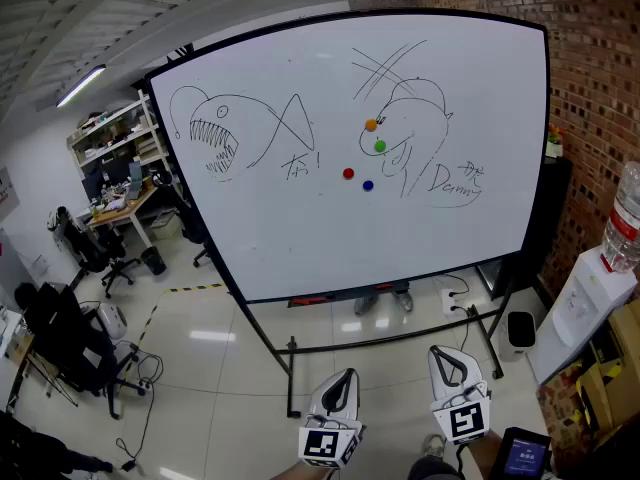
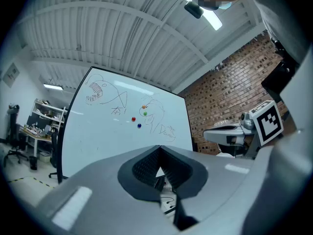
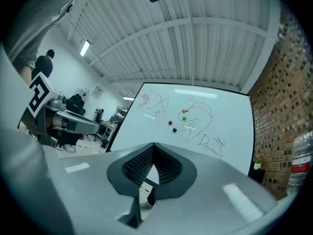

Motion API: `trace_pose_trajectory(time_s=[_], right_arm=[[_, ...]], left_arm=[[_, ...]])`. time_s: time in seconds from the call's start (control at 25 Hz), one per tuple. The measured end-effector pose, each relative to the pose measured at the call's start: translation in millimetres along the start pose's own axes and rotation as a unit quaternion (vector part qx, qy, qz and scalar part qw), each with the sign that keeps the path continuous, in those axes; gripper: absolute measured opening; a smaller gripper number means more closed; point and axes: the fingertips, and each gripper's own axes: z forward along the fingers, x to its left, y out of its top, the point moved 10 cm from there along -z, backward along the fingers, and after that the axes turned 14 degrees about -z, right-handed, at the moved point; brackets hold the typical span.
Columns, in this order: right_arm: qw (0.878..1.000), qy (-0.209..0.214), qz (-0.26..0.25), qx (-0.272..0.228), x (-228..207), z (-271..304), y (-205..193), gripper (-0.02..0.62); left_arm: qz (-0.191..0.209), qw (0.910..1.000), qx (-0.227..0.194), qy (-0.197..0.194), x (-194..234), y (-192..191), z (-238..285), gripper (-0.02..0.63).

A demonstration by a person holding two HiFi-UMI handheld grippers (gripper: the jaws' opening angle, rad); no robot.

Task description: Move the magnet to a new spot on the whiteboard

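Hovering low at the head view's bottom edge, left claw (image 1: 347, 375) & right claw (image 1: 441, 352) sit side by side, both tipped slightly up toward the whiteboard (image 1: 300, 228) and well apart from it. Each claw's own view shows its tips pinched together w/ nothing between them: both closed, both empty. Four magnets sit on the board's upper right among the marker sketches: orange magnet (image 1: 371, 125) on top, green magnet (image 1: 380, 146) just below it, red magnet (image 1: 348, 173) lower left of those, blue magnet (image 1: 367, 184) just right of & a bit under the red. Can't tell which one is the task's; the claws are clear of all four. Only the head view gives the lower scene: the board's black stand (image 1: 291, 368) on the glossy floor, a pair of shoes (image 1: 365, 303) behind the board's bottom edge, a water dispenser (image 1: 585, 308) at right w/ its bottle (image 1: 625, 218), & an office chair (image 1: 95, 253) by a cluttered counter (image 1: 125, 206) at left. Left gripper view catches the right claw side-on at its right edge, w/ that claw's marker cube (image 2: 268, 122) facing the lens; head view sees the cubes from above only. Right gripper view mirrors this w/ the left claw at far left, & also shows a person in a dark top (image 3: 49, 58) back there, plus the bottle at its right edge.
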Motion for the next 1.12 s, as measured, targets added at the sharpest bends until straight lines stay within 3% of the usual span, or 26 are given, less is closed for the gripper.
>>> trace_pose_trajectory(time_s=[0.12,0.28,0.48,0.76,0.92,1.04,1.12], right_arm=[[0.999,0.017,-0.034,0.021,-8.9,22.3,-13.5,0.008],[1.0,0.005,-0.001,-0.019,-23.6,65.2,-32.5,0.008],[0.999,0.032,-0.032,-0.003,-61.7,130.9,-69.4,0.008],[0.997,0.034,-0.001,-0.071,-121.4,228.1,-99.4,0.008],[0.995,0.042,-0.006,-0.088,-146.4,269.9,-112.5,0.008],[0.995,0.045,-0.007,-0.092,-155.6,294.6,-115.7,0.008],[0.994,0.044,-0.007,-0.096,-156.6,307.1,-113.8,0.008]], left_arm=[[0.002,1.0,-0.005,0.002,10.8,5.0,23.8,0.0],[0.012,0.9998,-0.016,0.003,32.4,-2.0,67.2,0.0],[0.023,0.9992,-0.026,0.018,53.5,0.0,141.5,0.0],[0.037,0.9973,-0.047,0.042,77.7,7.0,248.1,0.0],[0.044,0.9949,-0.076,0.049,92.5,10.9,294.5,0.0],[0.046,0.9942,-0.067,0.071,102.5,24.7,317.7,0.0],[0.055,0.9936,-0.077,0.063,110.5,33.0,330.5,0.0]])
